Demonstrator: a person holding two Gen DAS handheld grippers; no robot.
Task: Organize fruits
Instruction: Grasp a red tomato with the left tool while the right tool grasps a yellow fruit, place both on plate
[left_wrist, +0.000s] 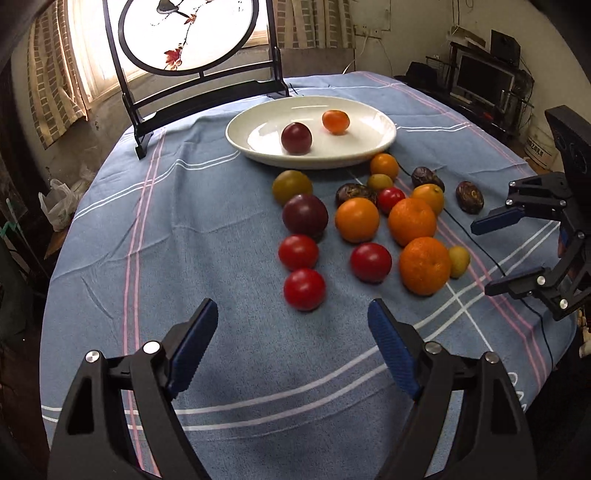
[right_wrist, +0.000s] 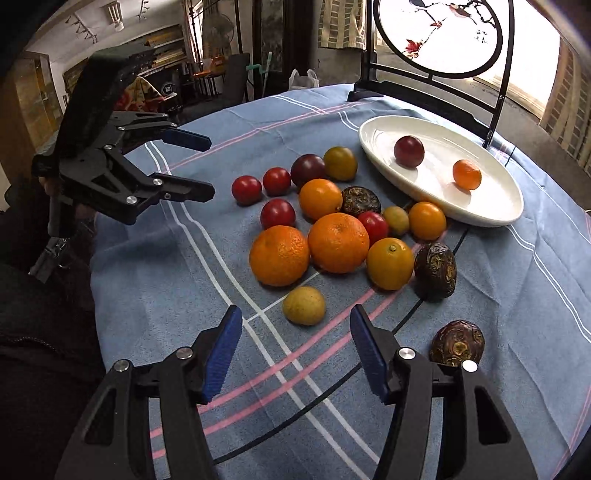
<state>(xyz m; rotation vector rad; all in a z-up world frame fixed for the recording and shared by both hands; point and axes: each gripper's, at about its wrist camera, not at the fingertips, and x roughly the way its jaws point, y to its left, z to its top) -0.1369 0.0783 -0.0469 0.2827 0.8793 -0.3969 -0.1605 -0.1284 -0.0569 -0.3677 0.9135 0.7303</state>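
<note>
Both tools are off the fruit here. The left tool (left_wrist: 291, 332) hangs with its fingers spread wide and nothing between them, a red tomato (left_wrist: 304, 289) just past the tips at 12 o'clock. The right tool (right_wrist: 295, 345) is spread too, empty, with a small yellow fruit (right_wrist: 304, 305) just ahead at 12 o'clock and a dark wrinkled fruit (right_wrist: 458, 343) beside its right finger at 3 o'clock. The white plate (left_wrist: 369, 155) holds 2 pieces, a dark red plum (left_wrist: 296, 137) and a small orange (left_wrist: 335, 121), apart from each other. The rest of the pile, oranges, tomatoes and plums, sits on the blue cloth over the bench (left_wrist: 184, 240), at 6 o'clock from the plate.
</note>
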